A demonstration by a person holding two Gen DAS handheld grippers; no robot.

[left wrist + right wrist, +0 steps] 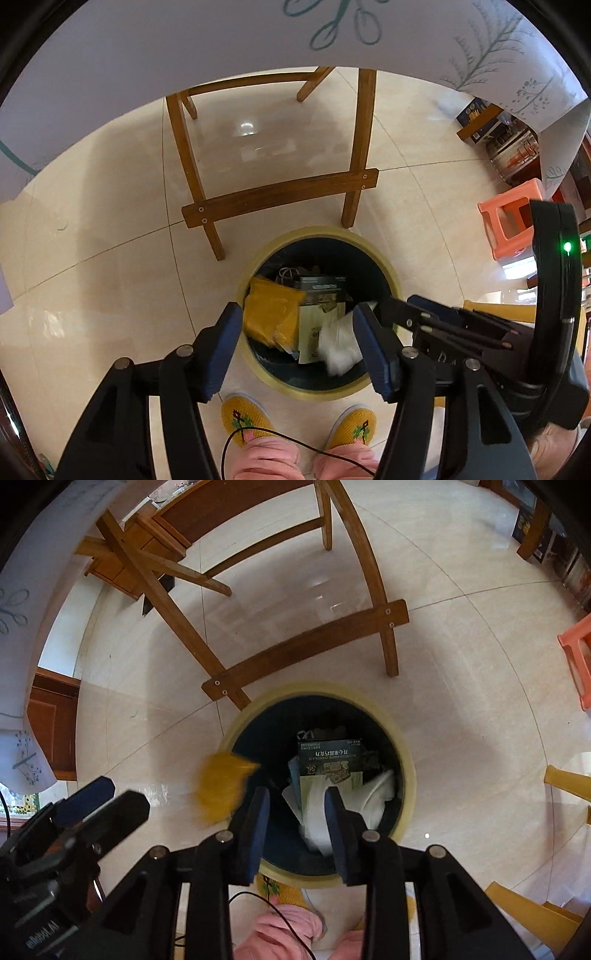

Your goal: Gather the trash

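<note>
Trash is seen from the left wrist view at the drop step: a yellow packet (271, 317) and a white wad (338, 345) are caught blurred over the mouth of the round bin (391, 275), above the printed carton (322, 291) already lying in it, while the left gripper (295, 347) is held over the bin with jaws parted and nothing pressed between its pads. From the right wrist view, the yellow packet (221, 788) is shown at the bin's (404, 753) near-left rim and the white wad (316, 812) inside it, between but apparently free of the right gripper's (297, 823) partly opened jaws. The next move is judged to call for both tools to be lifted clear of the bin, and for a check that the packet drops inside its rim.
</note>
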